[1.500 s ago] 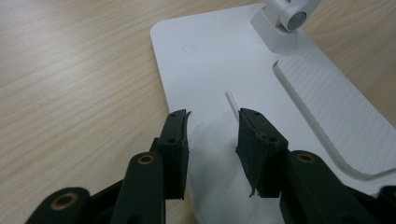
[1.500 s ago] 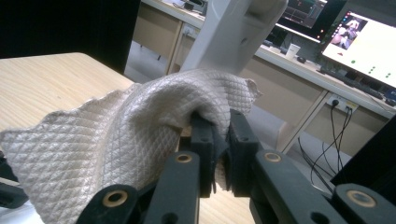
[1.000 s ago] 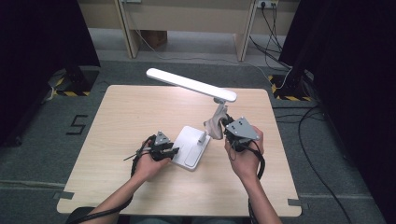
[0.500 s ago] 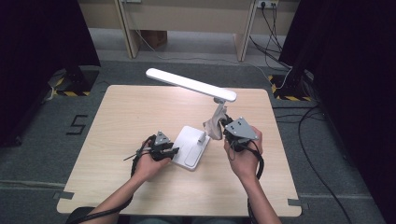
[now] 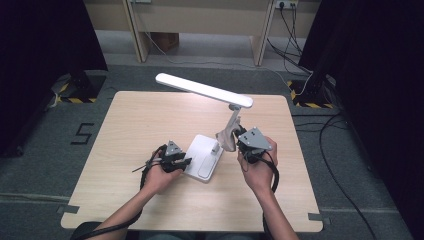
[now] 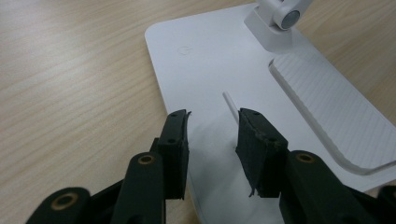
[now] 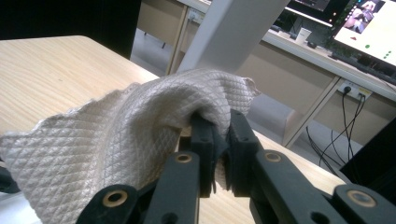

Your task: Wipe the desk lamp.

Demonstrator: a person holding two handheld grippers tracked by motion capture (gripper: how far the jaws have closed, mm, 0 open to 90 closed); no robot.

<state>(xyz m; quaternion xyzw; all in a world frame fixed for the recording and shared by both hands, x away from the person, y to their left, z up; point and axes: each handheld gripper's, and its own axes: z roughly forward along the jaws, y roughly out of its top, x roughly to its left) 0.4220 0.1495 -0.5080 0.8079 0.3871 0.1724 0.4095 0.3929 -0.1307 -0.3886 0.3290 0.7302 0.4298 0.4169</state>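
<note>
A white desk lamp stands mid-table, with its flat base point(image 5: 202, 157), a slanted arm point(image 5: 232, 125) and a long lit head point(image 5: 205, 91). My left gripper point(image 5: 186, 161) rests at the base's left edge. Its jaws stand apart over the base point(image 6: 219, 60) with nothing pinched between them point(image 6: 212, 121). My right gripper point(image 5: 241, 140) is shut on a white quilted cloth point(image 7: 116, 135), its jaws pinching a fold point(image 7: 219, 123). It holds the cloth point(image 5: 227, 141) against the lower part of the lamp arm point(image 7: 233, 28).
The wooden table point(image 5: 125, 130) has bare room to the left and behind the lamp. A ribbed, recessed panel point(image 6: 327, 107) lies on the base's right side, below the hinge point(image 6: 285, 14). Cables point(image 5: 330, 125) trail on the floor to the right.
</note>
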